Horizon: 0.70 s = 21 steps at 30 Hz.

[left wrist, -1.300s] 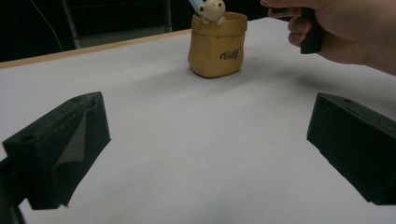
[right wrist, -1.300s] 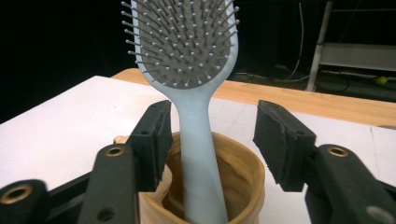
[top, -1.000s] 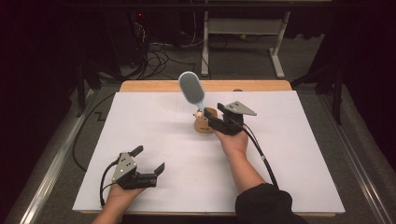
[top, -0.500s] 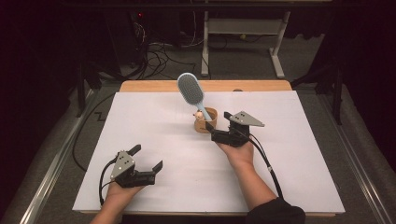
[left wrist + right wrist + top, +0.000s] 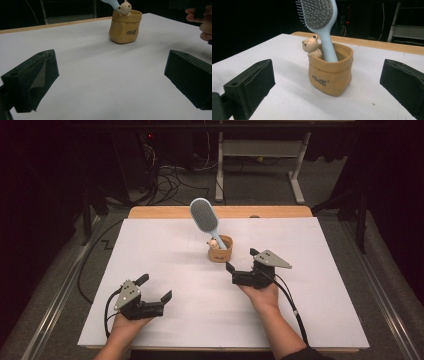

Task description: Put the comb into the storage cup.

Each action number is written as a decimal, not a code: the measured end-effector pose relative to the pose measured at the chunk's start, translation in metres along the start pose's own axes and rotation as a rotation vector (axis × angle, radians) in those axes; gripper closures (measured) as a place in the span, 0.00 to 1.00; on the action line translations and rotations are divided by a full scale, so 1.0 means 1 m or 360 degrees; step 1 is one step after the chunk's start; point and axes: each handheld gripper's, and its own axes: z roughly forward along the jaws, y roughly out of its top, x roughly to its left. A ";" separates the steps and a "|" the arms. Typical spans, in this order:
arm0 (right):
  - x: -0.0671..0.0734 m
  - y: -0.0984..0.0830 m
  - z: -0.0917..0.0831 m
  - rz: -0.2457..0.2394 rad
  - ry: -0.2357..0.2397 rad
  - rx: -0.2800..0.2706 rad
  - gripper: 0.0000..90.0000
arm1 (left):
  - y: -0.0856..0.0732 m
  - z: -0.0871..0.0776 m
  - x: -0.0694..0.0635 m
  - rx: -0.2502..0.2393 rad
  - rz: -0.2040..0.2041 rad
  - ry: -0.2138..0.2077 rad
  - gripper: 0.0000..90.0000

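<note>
High view: a blue hairbrush (image 5: 205,217) stands handle-down in a tan bear cup (image 5: 220,249) mid-table, the right gripper (image 5: 241,266), jaws just opened wide and empty, beside it; placing looks finished, retreat next, left gripper (image 5: 156,288) wide, idle.

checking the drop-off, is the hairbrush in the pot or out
In: the blue hairbrush stands handle-down inside the tan bear pot, leaning on its rim, bristle head up.
</note>
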 end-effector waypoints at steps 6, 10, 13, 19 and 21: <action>-0.005 -0.010 -0.021 0.0020 -0.0010 -0.0011 0.00 | 0.000 -0.003 0.005 -0.0013 -0.0025 0.0011 0.00; -0.009 -0.011 -0.039 0.0003 -0.0011 -0.0028 0.00 | 0.000 -0.004 0.007 -0.0013 -0.0040 0.0015 0.00; -0.014 -0.015 -0.053 0.0009 -0.0009 -0.0044 0.00 | 0.001 -0.007 0.009 -0.0021 -0.0043 0.0017 0.00; -0.024 -0.025 -0.077 0.0000 -0.0049 -0.0050 0.00 | 0.001 -0.012 0.012 -0.0035 -0.0057 0.0024 0.00; -0.027 -0.029 -0.085 -0.0006 -0.0064 -0.0050 0.00 | 0.001 -0.013 0.014 -0.0032 -0.0071 0.0028 0.00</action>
